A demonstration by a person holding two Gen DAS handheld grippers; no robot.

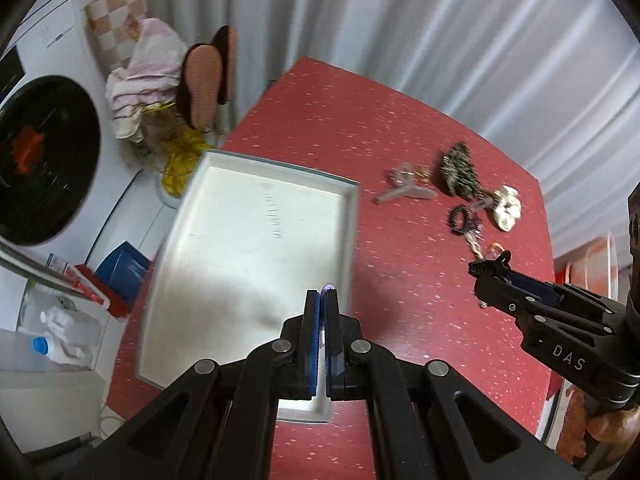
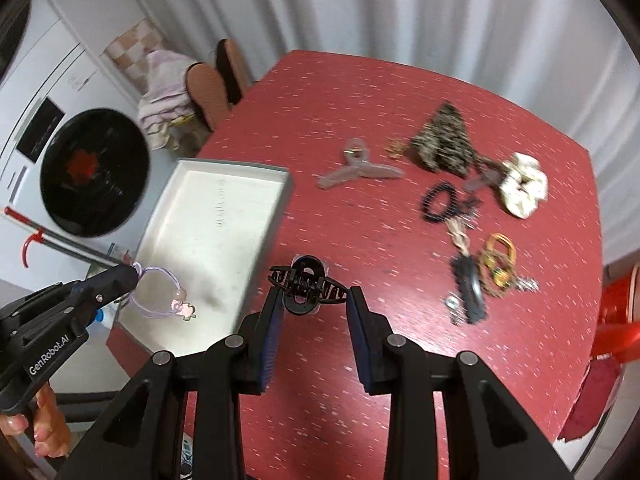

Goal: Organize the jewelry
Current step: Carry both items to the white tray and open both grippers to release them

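My left gripper (image 1: 322, 296) is shut on a lilac hair tie (image 2: 160, 296) with a pink charm. The tie hangs over the near end of the white tray (image 2: 224, 208); in the left wrist view only a lilac sliver (image 1: 329, 287) shows at the tips. My right gripper (image 2: 314, 294) is shut on a black claw clip (image 2: 306, 290) above the red table (image 2: 340, 92), just right of the tray. Several accessories lie at the table's right: a grey claw clip (image 2: 358, 172), a leopard-print piece (image 2: 442, 144), a cream scrunchie (image 2: 524, 188), a black coil tie (image 2: 440, 200), orange ties (image 2: 498, 260) and a black barrette (image 2: 468, 284).
A washing machine (image 2: 94, 172) stands left of the table, with towels (image 2: 164, 96) and slippers (image 2: 208, 92) behind it. A red stool (image 2: 620, 308) sits off the table's right edge. Grey curtains (image 2: 440, 8) hang behind. The tray (image 1: 248, 248) overhangs the table's left edge.
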